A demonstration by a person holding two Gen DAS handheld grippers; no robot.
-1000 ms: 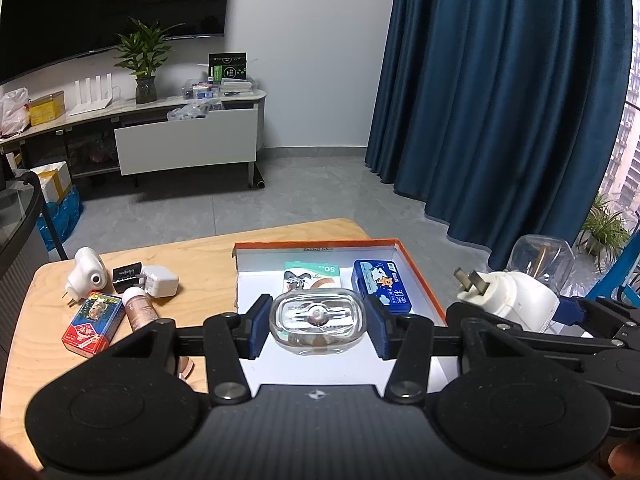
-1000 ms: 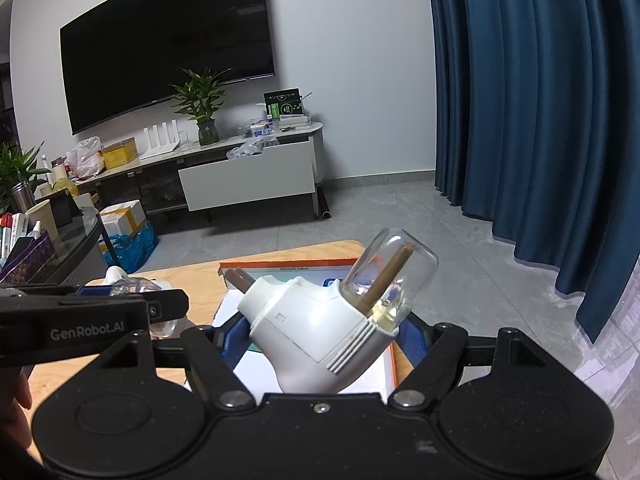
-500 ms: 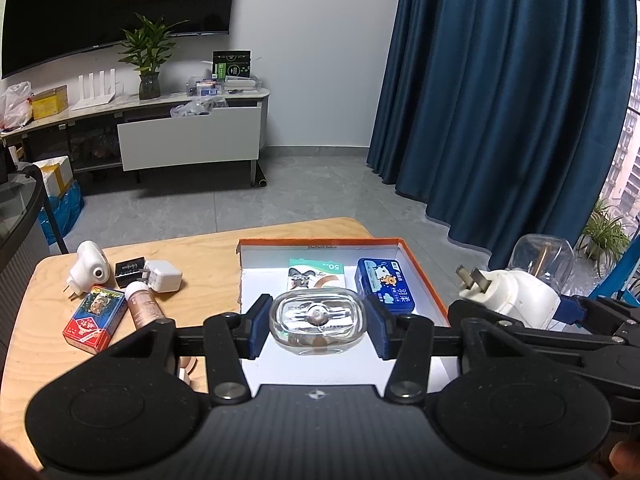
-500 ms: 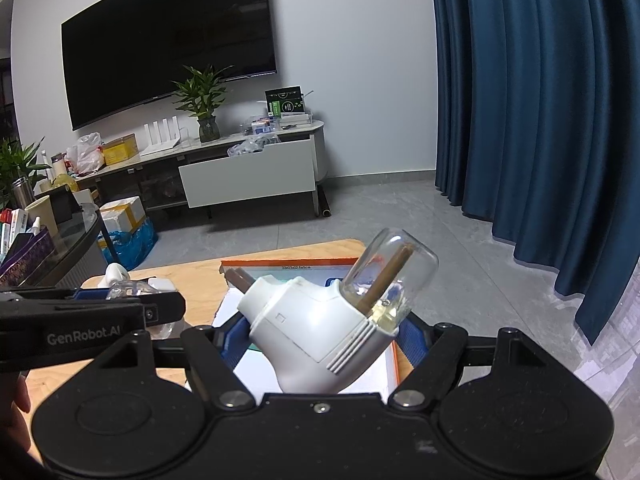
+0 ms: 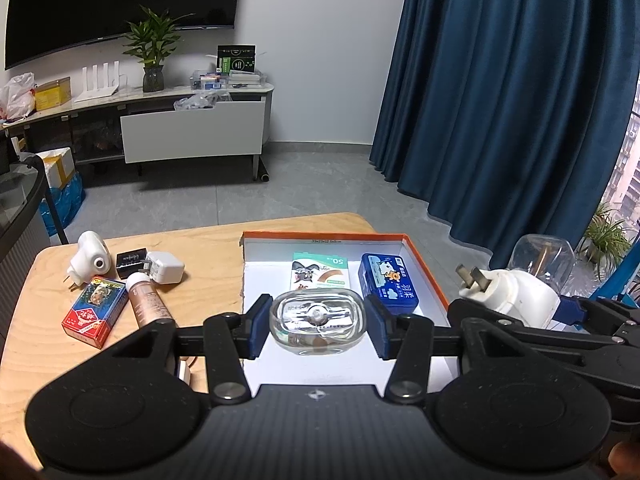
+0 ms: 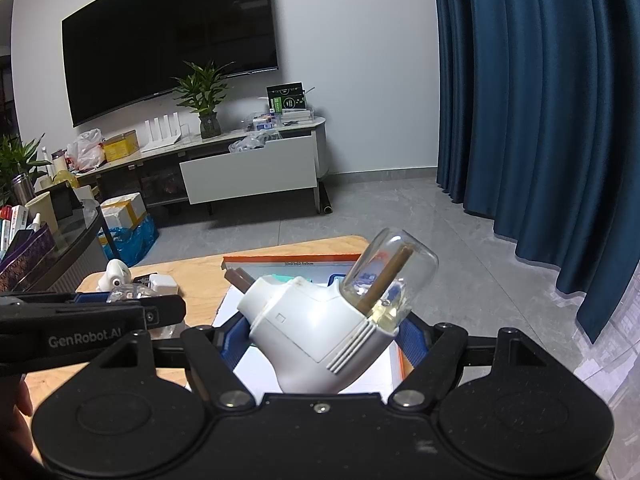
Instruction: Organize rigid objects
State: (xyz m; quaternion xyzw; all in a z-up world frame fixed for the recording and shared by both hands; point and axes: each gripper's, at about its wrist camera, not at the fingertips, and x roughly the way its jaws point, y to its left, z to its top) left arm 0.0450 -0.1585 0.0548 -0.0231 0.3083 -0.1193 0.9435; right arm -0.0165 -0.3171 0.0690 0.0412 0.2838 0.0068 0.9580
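— Fingers first: what were the two grippers doing?

— Both were loaded. Low in the centre of the left wrist view, the left gripper (image 5: 318, 326) had its blue pads pressed on either side of a small clear glass bottle (image 5: 318, 322), which hung over the near, bare part of the orange-rimmed box (image 5: 424, 264). At the lower right of that view, the right gripper (image 6: 316, 334) was closed wide around a white plug-in vaporizer (image 6: 320, 328), its clear refill bottle (image 6: 390, 280) tilted up and to the right, its prongs up and to the left.

— And from left to right on the table?

— On the wooden table (image 5: 44, 280), at the left: a white plug-in device (image 5: 90, 258), a small black box (image 5: 130, 258), a white charger (image 5: 166, 268), a red and blue card pack (image 5: 94, 310) and a brown tube (image 5: 146, 306), all outside the box. Inside it, toward the far wall, lay a green and white packet (image 5: 320, 270) and, to its right, a blue tin (image 5: 386, 282).

— How should the placing have gone?

— My judgement: lower the glass bottle until it sat on the free floor nearer than the packet, then open, since glass would not forgive a drop. The vaporizer should have waited its turn, kept clear of the left gripper, and gone in lying flat so the refill bottle did not knock the tin.
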